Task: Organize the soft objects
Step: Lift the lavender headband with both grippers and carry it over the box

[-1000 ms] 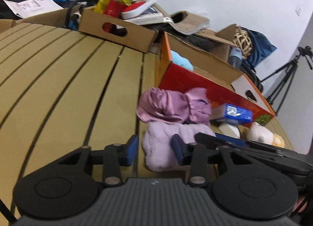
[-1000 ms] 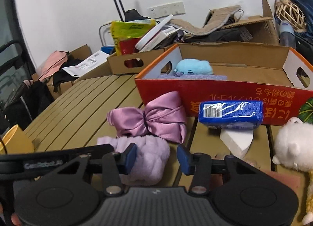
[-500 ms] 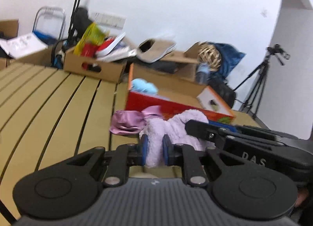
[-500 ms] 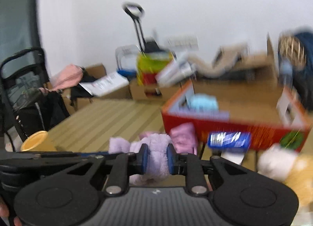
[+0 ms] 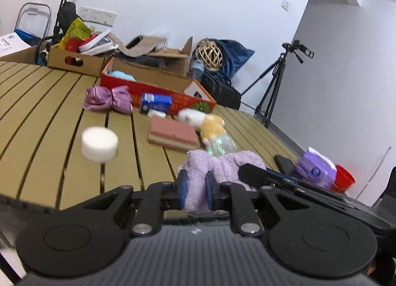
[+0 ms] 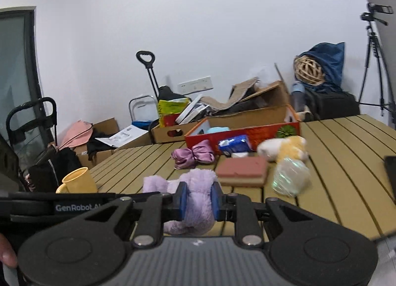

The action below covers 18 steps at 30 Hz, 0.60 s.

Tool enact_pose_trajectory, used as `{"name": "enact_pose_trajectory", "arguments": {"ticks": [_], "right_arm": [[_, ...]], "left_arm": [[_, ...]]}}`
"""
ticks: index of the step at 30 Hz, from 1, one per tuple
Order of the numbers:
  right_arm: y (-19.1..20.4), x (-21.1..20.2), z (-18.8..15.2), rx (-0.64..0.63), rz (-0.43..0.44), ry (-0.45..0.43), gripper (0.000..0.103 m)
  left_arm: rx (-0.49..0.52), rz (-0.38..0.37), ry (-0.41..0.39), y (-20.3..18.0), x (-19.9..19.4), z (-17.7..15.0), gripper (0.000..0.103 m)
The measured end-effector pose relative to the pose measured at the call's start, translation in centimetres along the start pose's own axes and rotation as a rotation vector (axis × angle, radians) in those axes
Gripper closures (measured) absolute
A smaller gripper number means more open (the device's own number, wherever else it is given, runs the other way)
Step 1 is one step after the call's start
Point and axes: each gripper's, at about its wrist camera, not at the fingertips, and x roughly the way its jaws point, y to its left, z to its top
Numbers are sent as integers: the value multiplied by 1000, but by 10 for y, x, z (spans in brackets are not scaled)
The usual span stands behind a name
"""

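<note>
White walls back a cluttered corner, and out front runs the slatted table, our landmark. At its far edge sits the red box, open-topped, likely the bin for soft things. Between box and near edge lie the satin bow, pink sponge and white foam puck, waiting their turn. Over the table's near edge, the lilac plush towel is stretched between both tools: left gripper narrow, pinching one end; right gripper narrow, pinching the other — two grips to keep floppy cloth controlled.
</note>
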Motion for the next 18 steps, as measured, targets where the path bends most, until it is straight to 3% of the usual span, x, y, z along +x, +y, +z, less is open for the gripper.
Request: {"name": "enact_pose_trajectory", "arguments": {"ticks": [8,11,14,18], "right_arm": [[-4,1,6,13,-1,0,84],[-14,15,33,1,12,-5,84],[-32,46,83,-20,14,-22,84],[-78,115,155,-14,10,-24,84]], "left_arm": [[-5,-11,15,-2,6,10,87],[16,-32,26,-3,29,41,87],[43,-63,-3,-10,66,94,87],[-38,-95,22,1,146,169,87]]}}
